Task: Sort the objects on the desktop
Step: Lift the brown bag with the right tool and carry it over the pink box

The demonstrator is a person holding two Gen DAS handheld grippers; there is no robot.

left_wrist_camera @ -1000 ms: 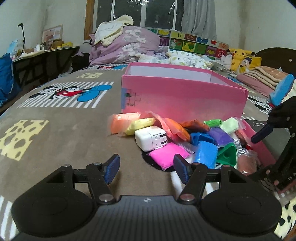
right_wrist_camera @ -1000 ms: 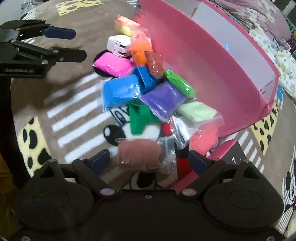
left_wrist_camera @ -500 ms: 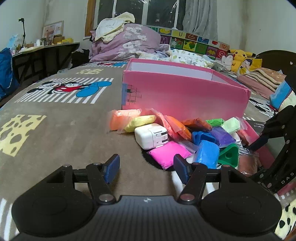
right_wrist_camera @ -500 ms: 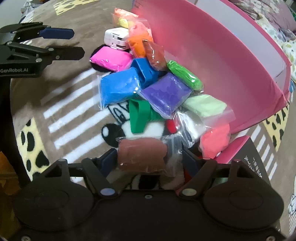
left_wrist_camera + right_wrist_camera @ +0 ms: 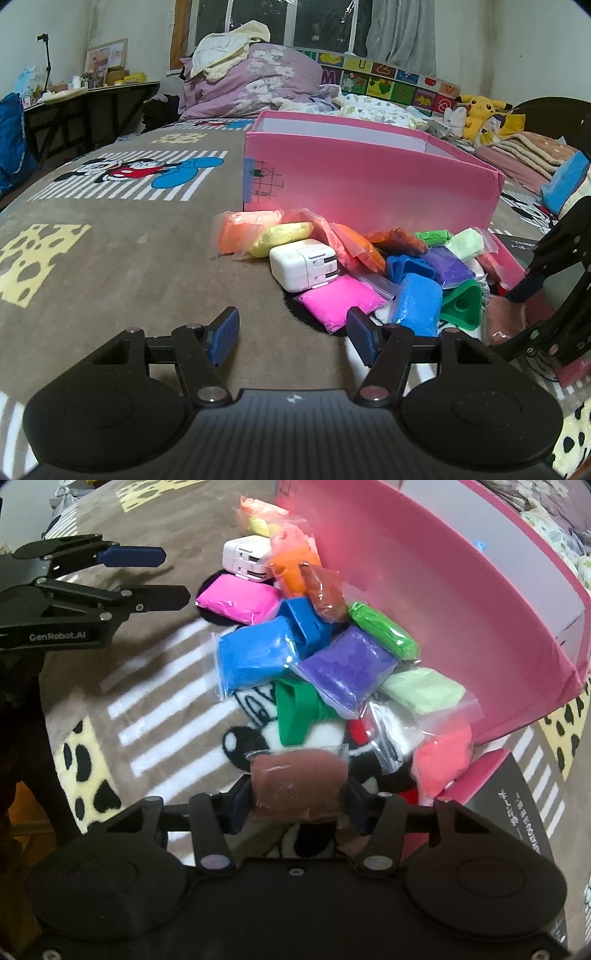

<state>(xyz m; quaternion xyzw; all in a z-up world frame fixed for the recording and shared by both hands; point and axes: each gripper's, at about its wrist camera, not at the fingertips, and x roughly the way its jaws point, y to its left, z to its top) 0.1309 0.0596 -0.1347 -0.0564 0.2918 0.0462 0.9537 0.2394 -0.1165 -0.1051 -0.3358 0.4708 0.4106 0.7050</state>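
A pile of bagged clay packs lies on the blanket in front of a pink box, also in the right wrist view. My right gripper is shut on the brown clay pack, at the near edge of the pile; the pack also shows in the left wrist view. My left gripper is open and empty, just short of the magenta pack and the white charger. It shows from the side in the right wrist view.
The pile holds blue, purple, green, orange and pale green packs and a green plastic piece. A black box with a pink lid lies at right. Bedding and plush toys lie behind.
My right gripper moved forward over the brown clay pack and closed on it. My left gripper stayed open and shifted only slightly.
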